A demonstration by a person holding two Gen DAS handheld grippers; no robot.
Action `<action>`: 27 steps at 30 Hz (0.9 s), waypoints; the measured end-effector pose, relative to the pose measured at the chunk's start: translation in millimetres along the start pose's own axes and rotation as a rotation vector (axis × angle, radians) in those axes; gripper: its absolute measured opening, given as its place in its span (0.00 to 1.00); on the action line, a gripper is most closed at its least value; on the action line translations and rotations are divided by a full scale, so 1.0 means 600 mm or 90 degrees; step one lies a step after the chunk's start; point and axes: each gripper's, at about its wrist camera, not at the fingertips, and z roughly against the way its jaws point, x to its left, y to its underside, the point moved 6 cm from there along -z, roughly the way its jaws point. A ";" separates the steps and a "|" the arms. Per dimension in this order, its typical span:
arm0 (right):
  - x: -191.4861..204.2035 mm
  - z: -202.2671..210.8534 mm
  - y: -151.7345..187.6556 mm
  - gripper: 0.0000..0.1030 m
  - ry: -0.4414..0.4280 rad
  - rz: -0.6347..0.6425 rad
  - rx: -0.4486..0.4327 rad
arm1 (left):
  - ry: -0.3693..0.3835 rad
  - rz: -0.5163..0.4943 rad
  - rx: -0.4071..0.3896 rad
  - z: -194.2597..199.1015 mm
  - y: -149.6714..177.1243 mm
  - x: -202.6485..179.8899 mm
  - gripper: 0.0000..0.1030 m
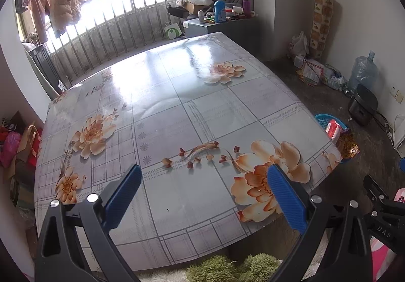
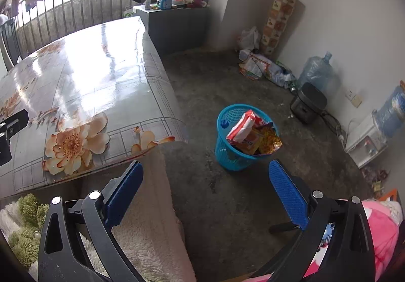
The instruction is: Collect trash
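Observation:
A blue mesh waste basket (image 2: 227, 153) stands on the concrete floor beside the table, stuffed with snack wrappers (image 2: 249, 134) in red, white, orange and gold. The left wrist view catches the same basket (image 1: 322, 120) past the table's right edge. My right gripper (image 2: 205, 175) hovers open over the floor, short of the basket, nothing between its blue pads. My left gripper (image 1: 203, 180) is open above the near part of the flowered table (image 1: 177, 110), also holding nothing. The other gripper's black body (image 1: 384, 208) shows at the right edge.
A grey cabinet (image 2: 174, 26) crowded with bottles stands behind the table. Bags, a water jug (image 2: 316, 70) and a black rice cooker (image 2: 307, 103) line the right wall. A railing (image 1: 114, 26) with hanging clothes runs along the window. Fluffy fabric (image 2: 149, 226) lies near me.

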 end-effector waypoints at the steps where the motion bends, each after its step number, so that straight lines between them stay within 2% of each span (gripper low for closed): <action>1: 0.000 0.001 -0.001 0.93 0.000 0.001 0.000 | 0.000 0.001 0.001 0.000 0.001 0.001 0.95; 27: 0.003 0.007 -0.011 0.93 0.002 0.010 -0.004 | 0.010 -0.001 0.013 -0.006 0.005 0.008 0.95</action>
